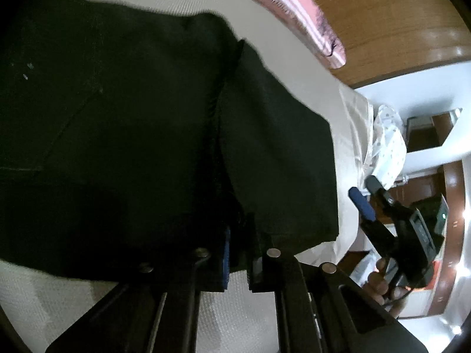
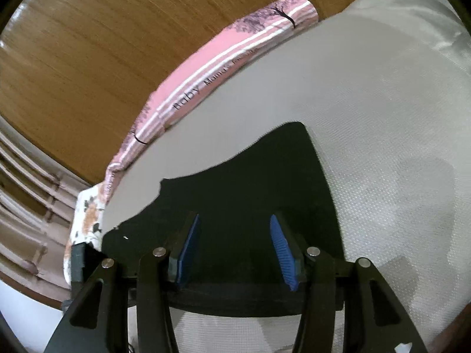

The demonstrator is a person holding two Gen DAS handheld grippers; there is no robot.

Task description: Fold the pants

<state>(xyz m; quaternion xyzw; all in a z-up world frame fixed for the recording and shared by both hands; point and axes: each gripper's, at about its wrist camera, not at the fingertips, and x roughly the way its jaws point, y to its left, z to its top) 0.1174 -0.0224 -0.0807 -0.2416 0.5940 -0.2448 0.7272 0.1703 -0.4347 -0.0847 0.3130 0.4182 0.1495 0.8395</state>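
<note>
Nearest us, our left gripper (image 1: 235, 253) is pinched on the near hem of the dark pants (image 1: 132, 111), which lie spread on the white bedcover (image 1: 309, 58). Our right gripper (image 2: 234, 250) hangs with jaws apart over another edge. We judge the cloth soft, limp and light: grip 2 edge points, lift together.

place: home bedroom | cues: white mattress (image 2: 368, 135); pink pillow (image 2: 223, 67); wooden headboard (image 2: 88, 58)
</note>
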